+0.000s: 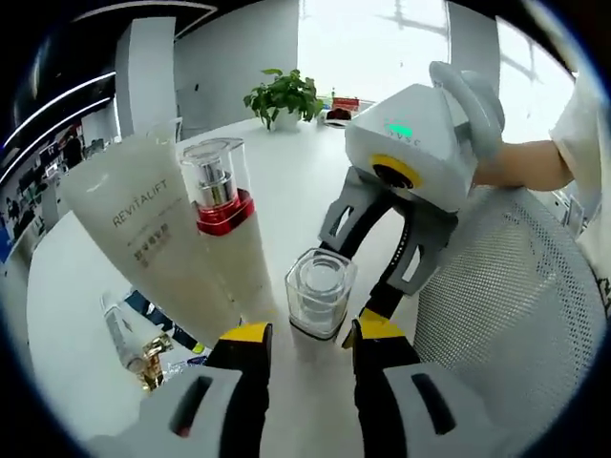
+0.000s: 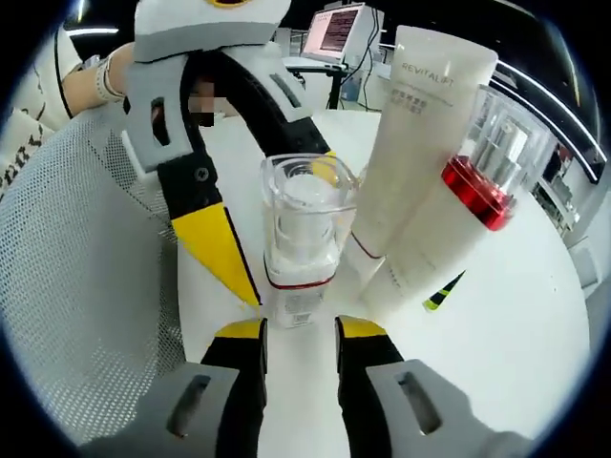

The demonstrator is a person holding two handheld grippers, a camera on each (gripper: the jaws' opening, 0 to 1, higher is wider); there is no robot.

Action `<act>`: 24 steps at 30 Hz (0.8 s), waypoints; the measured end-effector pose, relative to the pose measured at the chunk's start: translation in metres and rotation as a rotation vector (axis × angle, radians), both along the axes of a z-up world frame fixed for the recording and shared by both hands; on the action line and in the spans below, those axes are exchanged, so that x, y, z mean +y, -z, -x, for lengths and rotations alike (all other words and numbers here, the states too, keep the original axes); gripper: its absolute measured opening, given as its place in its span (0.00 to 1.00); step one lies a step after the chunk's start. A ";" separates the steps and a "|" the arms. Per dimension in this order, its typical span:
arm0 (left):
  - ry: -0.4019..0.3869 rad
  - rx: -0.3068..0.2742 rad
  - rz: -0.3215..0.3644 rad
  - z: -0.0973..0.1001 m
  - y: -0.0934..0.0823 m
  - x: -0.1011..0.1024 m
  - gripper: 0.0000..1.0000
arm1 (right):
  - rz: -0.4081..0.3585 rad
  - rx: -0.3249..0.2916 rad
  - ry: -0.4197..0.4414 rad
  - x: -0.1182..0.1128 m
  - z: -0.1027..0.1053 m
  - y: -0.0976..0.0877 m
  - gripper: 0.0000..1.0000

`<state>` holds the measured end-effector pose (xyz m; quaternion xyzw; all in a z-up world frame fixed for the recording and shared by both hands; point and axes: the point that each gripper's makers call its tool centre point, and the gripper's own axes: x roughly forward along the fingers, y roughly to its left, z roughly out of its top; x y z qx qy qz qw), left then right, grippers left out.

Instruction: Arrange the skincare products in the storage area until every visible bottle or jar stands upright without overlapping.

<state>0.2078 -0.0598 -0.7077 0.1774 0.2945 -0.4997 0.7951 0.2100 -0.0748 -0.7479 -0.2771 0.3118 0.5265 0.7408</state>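
Between my right gripper (image 2: 298,334) jaws stands the clear-capped bottle (image 2: 304,239), mid-tabletop (image 2: 516,315), not yet pinched; left gripper (image 1: 307,336) open opposite. Hard, slick, top-heavy: I'd grip low on its body.

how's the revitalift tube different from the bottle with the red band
The Revitalift tube is opaque white, flat and printed with its name; the red-banded pump bottle has a clear cap over a silver pump. The tube rises taller in the right gripper view. Both stand on the white table, close together.
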 end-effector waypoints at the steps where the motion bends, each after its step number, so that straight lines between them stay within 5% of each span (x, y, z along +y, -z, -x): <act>1: -0.003 0.006 -0.008 0.000 0.002 0.001 0.27 | -0.005 0.005 0.013 -0.001 0.000 -0.001 0.25; 11: 0.022 0.080 -0.060 0.008 0.021 0.002 0.17 | -0.029 0.062 0.061 0.003 0.007 -0.002 0.17; 24: 0.006 0.093 -0.049 0.000 0.022 -0.001 0.12 | -0.017 0.083 0.082 0.002 0.008 0.000 0.16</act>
